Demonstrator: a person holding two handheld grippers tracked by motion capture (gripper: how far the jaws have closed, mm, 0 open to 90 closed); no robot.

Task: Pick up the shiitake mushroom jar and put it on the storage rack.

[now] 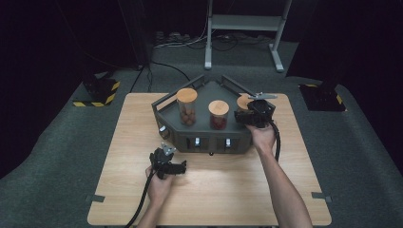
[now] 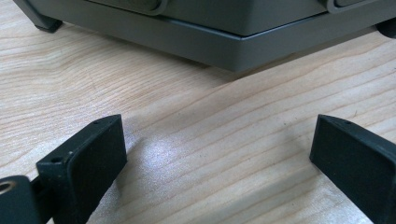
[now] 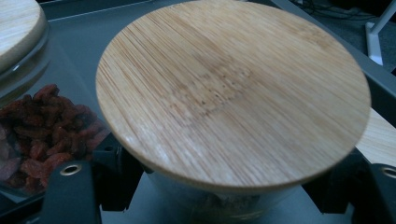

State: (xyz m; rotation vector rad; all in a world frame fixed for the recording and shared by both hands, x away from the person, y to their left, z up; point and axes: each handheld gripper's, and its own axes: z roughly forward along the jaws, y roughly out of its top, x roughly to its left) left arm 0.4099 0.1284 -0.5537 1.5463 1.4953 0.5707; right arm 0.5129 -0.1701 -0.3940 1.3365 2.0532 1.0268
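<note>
The right gripper [image 1: 250,115] reached to the rightmost jar [image 3: 224,200] on the dark grey tray [image 1: 204,135], its jaws set either side of the glass just under the bamboo lid [image 3: 233,88], seemingly clasping it, though contact was hidden. No writing was legible on the lid. The left gripper [image 2: 217,163] hovered over the wooden table [image 2: 187,121], jaws spread wide and empty, before the tray.

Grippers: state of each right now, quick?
Left gripper: open, empty, low over the table.
Right gripper: jaws either side of the right jar, under its wooden lid; grip cannot be told.
</note>
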